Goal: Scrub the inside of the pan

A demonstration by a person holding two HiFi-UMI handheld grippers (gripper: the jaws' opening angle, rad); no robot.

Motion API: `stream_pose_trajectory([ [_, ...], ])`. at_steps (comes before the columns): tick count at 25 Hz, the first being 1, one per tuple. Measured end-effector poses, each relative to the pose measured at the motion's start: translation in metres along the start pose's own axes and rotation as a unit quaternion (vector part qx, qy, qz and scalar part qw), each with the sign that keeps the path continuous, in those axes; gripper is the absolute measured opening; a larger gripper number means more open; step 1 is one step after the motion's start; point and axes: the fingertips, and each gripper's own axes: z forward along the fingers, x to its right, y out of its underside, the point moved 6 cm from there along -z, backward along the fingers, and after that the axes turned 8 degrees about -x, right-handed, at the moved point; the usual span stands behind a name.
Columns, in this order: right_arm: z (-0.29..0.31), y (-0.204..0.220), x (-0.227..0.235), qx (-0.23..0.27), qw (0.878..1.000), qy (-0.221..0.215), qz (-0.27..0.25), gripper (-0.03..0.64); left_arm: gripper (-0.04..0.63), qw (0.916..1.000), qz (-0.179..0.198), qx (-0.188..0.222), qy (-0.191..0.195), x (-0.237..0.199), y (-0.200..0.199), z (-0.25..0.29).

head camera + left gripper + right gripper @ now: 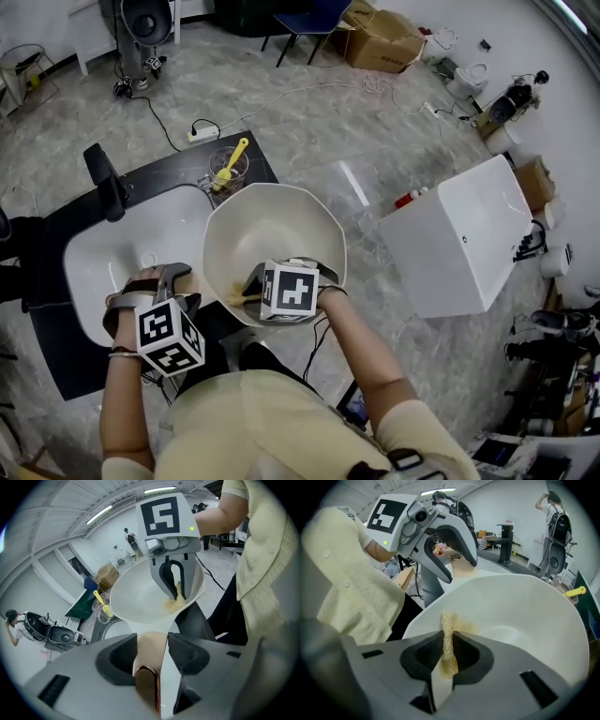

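Cream octagonal pan (272,225), tilted beside white sink (98,258): rigid, probably light, slick inside; left gripper (152,644) clamps its tan handle (151,656), the sound hold; right gripper (449,646) pinches soft yellow sponge (451,623)

Looks like a lab or test room, hardly a home: free-standing sink (98,267) on grey marbled floor (309,141), loose cables (281,94), power strip (200,134), cardboard boxes (384,42), blue chair (314,19), strip lights (159,489) overhead.

Bright, even light from ceiling strip lights (101,513) fills the room, laying a glare streak on the marble floor (353,184) and soft shade inside the pan (272,230). Both gripper views bend and darken at their edges; the near foreground blurs.
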Motion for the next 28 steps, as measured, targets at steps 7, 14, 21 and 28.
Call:
stream_pose_trajectory([
  [7, -0.001, 0.017, -0.011, -0.066, 0.997, -0.044, -0.007, 0.067, 0.213, 0.9999, 0.008, -0.013, 0.005, -0.001, -0.002, 0.003],
  [14, -0.007, 0.049, -0.017, -0.166, 0.985, -0.056, -0.002, 0.066, 0.213, 0.9998, 0.011, -0.014, 0.002, 0.001, -0.002, 0.002],
  [21, -0.012, 0.080, -0.002, -0.242, 0.970, -0.012, 0.030, 0.066, 0.213, 0.9999, 0.009, -0.012, 0.002, -0.001, -0.001, 0.006],
  [28, -0.017, 0.107, 0.022, -0.311, 0.945, 0.082, 0.061, 0.066, 0.213, 0.9999, 0.007, -0.009, -0.001, 0.000, -0.001, 0.006],
])
